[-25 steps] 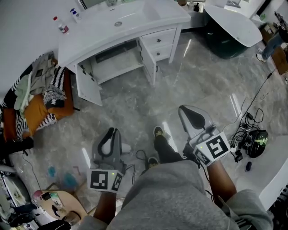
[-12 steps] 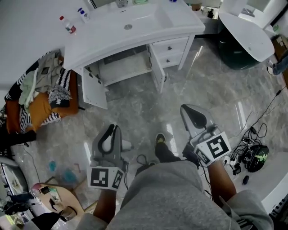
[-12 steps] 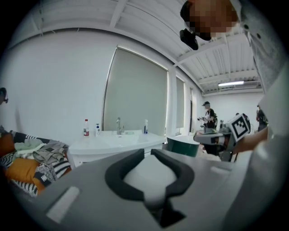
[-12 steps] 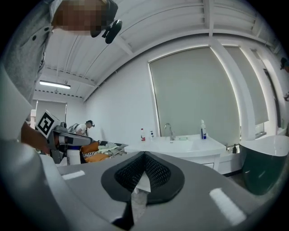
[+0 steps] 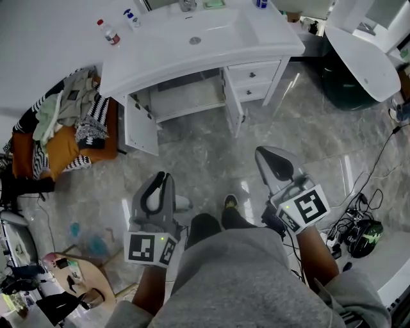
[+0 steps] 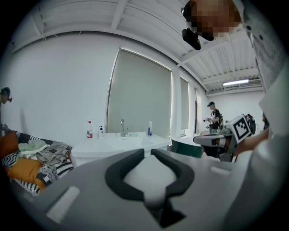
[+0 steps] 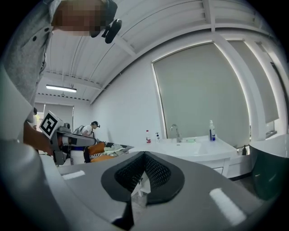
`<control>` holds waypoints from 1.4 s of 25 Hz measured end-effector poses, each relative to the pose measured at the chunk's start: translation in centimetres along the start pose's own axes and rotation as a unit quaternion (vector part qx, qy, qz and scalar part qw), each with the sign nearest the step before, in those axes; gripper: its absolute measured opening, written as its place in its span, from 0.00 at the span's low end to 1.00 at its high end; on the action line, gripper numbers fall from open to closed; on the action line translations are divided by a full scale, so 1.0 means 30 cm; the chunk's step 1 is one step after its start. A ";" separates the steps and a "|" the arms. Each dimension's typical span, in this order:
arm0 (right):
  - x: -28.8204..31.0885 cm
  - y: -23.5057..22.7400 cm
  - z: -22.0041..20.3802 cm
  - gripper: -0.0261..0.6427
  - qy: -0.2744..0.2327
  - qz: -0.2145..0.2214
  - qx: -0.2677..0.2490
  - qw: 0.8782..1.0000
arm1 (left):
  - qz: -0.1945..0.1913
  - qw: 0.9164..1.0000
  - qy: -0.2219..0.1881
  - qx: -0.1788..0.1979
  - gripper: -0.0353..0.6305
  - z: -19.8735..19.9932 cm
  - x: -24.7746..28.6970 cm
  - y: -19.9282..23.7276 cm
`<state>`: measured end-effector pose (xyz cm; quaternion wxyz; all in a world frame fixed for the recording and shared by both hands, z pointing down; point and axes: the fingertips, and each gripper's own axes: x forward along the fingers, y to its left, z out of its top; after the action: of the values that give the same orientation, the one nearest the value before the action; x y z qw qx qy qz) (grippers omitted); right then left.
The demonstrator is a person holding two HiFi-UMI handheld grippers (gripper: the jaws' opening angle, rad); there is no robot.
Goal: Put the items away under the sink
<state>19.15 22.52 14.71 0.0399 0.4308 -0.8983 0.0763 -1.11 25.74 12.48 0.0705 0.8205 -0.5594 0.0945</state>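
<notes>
Two doors (image 5: 142, 127) open on the vanity (image 5: 262, 35), bare floor (image 5: 205, 160) before it; left gripper (image 5: 164, 177) and right gripper (image 5: 262, 155) closed, empty.

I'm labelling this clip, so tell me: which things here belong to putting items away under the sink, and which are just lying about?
Likely for the job:
- open cabinet under the sink
- red-capped bottle, pump bottle and blue bottle on the counter

Just lying about:
- heap of clothes
- cables
- black-and-green object on the floor
</notes>
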 end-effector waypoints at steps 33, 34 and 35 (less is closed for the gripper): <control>0.107 0.062 -0.006 0.03 0.005 0.034 0.003 0.999 | 0.010 1.000 -0.019 0.015 0.13 0.043 0.025 0.044; 0.119 0.060 0.000 0.03 0.004 0.034 0.002 0.999 | 0.011 1.000 -0.021 0.017 0.13 0.047 0.032 0.055; 0.129 0.059 0.006 0.03 0.003 0.033 0.001 0.999 | 0.011 0.999 -0.023 0.019 0.13 0.051 0.040 0.065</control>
<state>15.35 20.60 14.89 0.0399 0.4011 -0.9117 0.0799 -2.38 23.61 11.29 0.0409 0.8173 -0.5681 0.0875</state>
